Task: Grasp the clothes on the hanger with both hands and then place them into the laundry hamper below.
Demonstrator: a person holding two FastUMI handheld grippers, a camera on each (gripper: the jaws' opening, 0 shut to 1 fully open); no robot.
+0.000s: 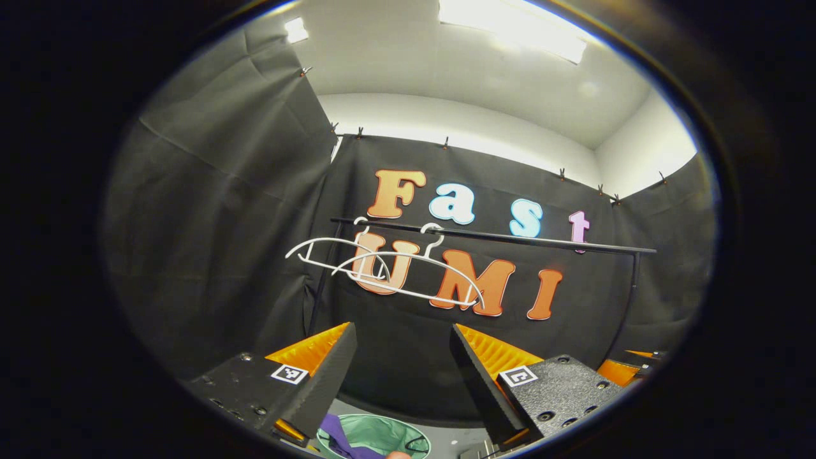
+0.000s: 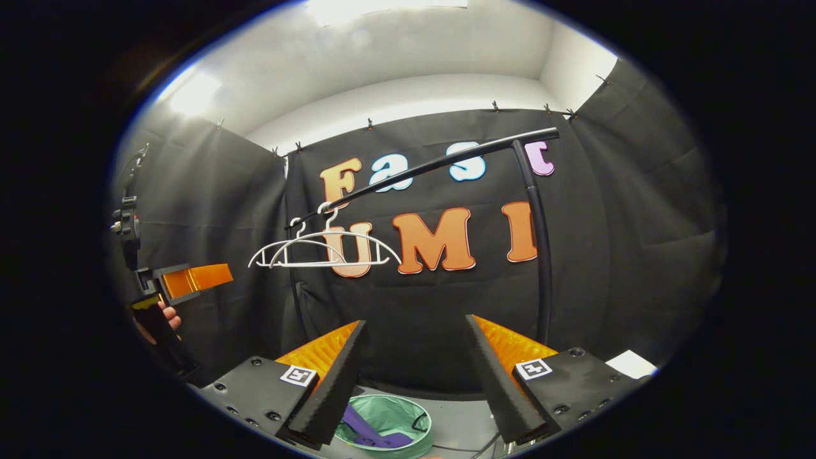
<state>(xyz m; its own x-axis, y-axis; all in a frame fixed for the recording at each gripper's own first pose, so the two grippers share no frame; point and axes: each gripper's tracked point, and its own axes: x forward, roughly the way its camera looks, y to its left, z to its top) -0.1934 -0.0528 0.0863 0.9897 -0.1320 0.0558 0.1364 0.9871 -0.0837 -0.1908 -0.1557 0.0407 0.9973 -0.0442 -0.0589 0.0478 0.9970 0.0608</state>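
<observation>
Two bare white hangers (image 1: 382,268) hang from a black rail (image 1: 510,239); the right gripper view shows the hangers (image 2: 325,252) on the rail (image 2: 440,162) too. A purple garment (image 2: 373,432) lies in the green laundry hamper (image 2: 408,408) on the floor; in the left gripper view the garment (image 1: 338,433) and hamper (image 1: 382,430) sit low between the fingers. My left gripper (image 1: 401,370) is open and holds nothing. My right gripper (image 2: 414,376) is open and holds nothing too. The left gripper (image 2: 191,278) also appears at the left of the right gripper view, with a hand on it.
The rail's black upright post (image 2: 539,255) stands at the right. A white sheet (image 2: 631,363) lies low on the right. A cable (image 2: 459,446) runs over the grey floor by the hamper.
</observation>
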